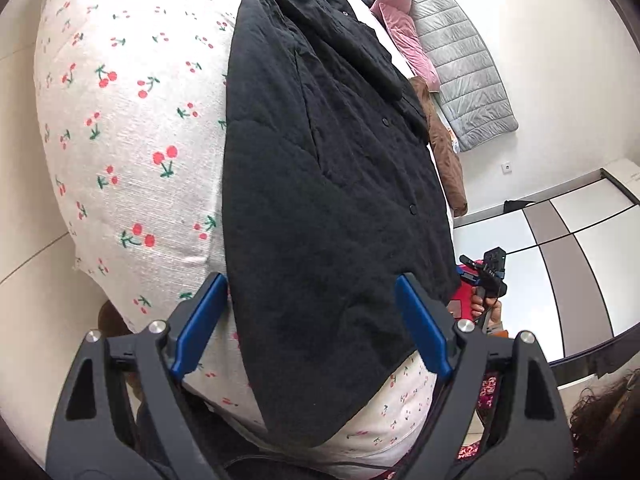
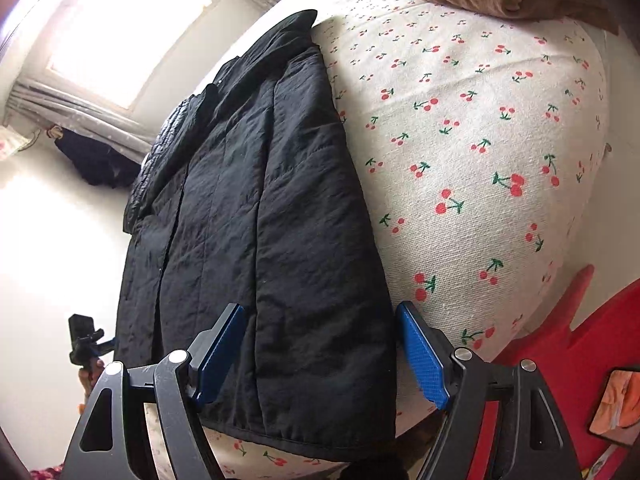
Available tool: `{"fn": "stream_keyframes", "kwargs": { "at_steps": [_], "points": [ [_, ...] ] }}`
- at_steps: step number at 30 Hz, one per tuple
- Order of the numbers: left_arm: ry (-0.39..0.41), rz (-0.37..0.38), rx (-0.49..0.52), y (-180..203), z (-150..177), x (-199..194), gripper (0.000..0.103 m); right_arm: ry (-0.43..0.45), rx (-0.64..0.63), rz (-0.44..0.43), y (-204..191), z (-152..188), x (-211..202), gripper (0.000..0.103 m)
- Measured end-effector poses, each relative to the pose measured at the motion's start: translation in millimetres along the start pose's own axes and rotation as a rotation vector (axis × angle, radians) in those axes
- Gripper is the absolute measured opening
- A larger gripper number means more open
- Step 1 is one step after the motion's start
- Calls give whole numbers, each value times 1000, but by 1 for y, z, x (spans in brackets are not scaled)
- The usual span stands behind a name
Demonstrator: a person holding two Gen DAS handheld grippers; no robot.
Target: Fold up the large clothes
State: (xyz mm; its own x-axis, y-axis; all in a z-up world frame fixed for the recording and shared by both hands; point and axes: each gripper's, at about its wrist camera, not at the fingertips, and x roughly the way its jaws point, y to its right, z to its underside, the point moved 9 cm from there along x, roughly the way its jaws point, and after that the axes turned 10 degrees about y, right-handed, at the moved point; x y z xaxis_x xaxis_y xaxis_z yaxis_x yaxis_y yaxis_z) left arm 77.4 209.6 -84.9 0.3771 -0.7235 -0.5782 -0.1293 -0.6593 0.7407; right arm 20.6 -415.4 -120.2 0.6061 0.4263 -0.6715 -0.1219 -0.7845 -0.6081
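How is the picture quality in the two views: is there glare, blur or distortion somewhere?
Left wrist view: even light, strong fisheye bending of the cherry-print bed cover; the black coat is sharp. Right wrist view: the window is blown out to white and the area at left is washed out; the coat's folds still show, the frame's edges curve.

Both views are bright with soft daylight. In the right wrist view the window (image 2: 128, 28) at ten o'clock is blown out to white, and glare washes the wall (image 2: 52, 240) at nine o'clock. The black coat (image 1: 320, 200) keeps little detail in its folds. Fisheye distortion bulges the bed sheet (image 1: 120, 140), and dark vignetting rings every corner. Focus stays sharp overall.
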Motion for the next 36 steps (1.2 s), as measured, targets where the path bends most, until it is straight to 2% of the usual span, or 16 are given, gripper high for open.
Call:
{"fn": "stream_keyframes", "kwargs": {
  "at_steps": [2,7,9,11,13,14,15,18,20,26,29,33,36],
  "points": [
    [-23,26,-14,1,8,4,81,-15,31,-45,-2,5,0,78],
    [-83,81,31,22,27,12,81,-60,39,-108,-15,24,2,76],
    [-119,80,63,34,34,19,81,-79,38,-138,-23,31,4,65],
    [-138,82,92,45,40,22,77,-107,48,-166,-31,39,9,37],
    [-124,60,114,51,37,26,70,-114,46,-167,-39,44,17,29],
    [-113,57,112,54,35,26,59,-101,40,-157,-42,44,18,25],
    [-100,62,101,58,33,26,44,-87,31,-154,-48,44,20,24],
    [-49,96,65,71,20,25,28,-28,-12,-176,-71,36,15,21],
    [-1,117,62,86,8,23,23,22,-35,-207,-89,25,7,20],
    [149,175,112,136,-40,8,18,210,-103,-271,-140,-29,-23,19],
    [218,179,146,158,-72,4,17,305,-127,-262,-160,-61,-33,19],
    [300,175,170,172,-123,-3,16,418,-120,-258,-176,-107,-40,19],
    [329,165,154,175,-160,-6,16,481,-92,-268,-189,-140,-34,19]
  ]
}}
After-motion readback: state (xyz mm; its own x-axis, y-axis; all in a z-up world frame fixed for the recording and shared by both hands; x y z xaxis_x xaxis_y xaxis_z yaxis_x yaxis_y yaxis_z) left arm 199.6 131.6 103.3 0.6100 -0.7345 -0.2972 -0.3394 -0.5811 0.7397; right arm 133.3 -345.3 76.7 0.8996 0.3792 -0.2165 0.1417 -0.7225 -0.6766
